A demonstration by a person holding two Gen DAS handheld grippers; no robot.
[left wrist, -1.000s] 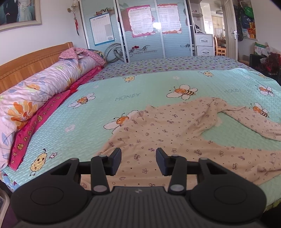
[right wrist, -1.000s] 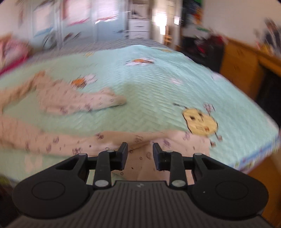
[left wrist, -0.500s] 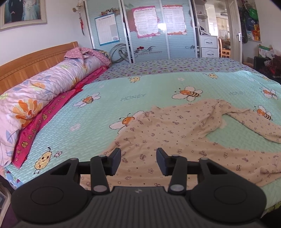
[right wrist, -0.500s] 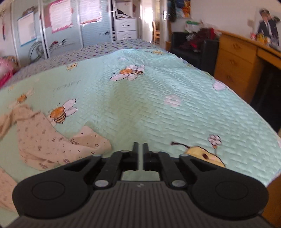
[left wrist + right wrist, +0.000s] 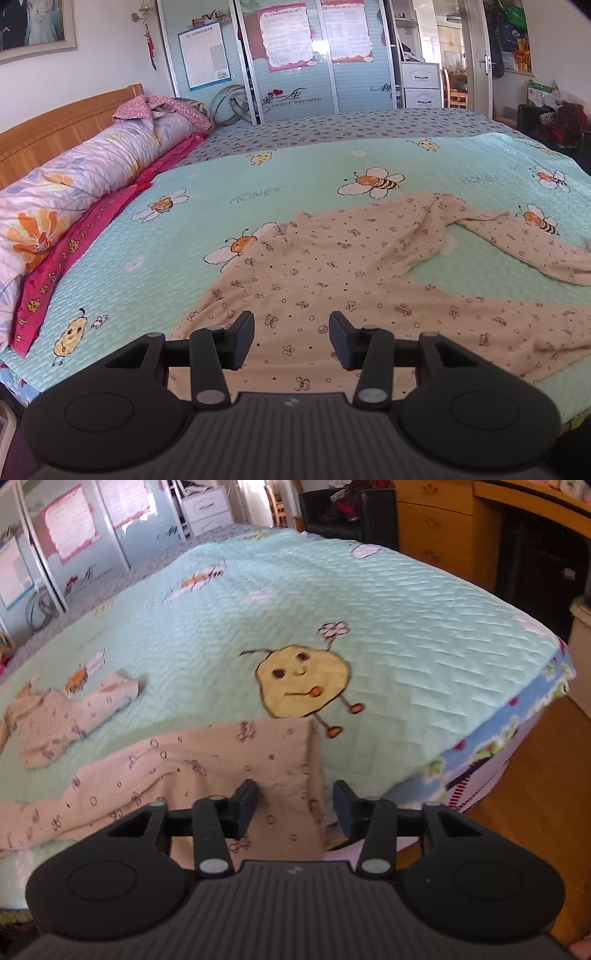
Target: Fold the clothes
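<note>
Beige patterned trousers (image 5: 332,273) lie spread on the mint bee-print bedspread (image 5: 295,177). My left gripper (image 5: 291,338) hovers open over their waist end near the bed's front edge, nothing between its fingers. In the right wrist view, one trouser leg (image 5: 207,768) stretches to the front edge of the bed, the other leg's cuff (image 5: 74,720) lies farther left. My right gripper (image 5: 295,808) is over the near leg's end; its jaws are opening, with the cloth below and between them but not pinched.
A rolled floral quilt (image 5: 74,184) and red pillows (image 5: 74,247) line the wooden headboard (image 5: 55,122) at left. Wardrobe doors (image 5: 277,62) stand behind the bed. A wooden dresser (image 5: 461,524) and bare floor (image 5: 535,794) lie right of the bed corner.
My right gripper swung right and down toward the bed corner and rolled; its jaws closed, then reopened over the trouser leg's end. The left gripper hardly moved.
</note>
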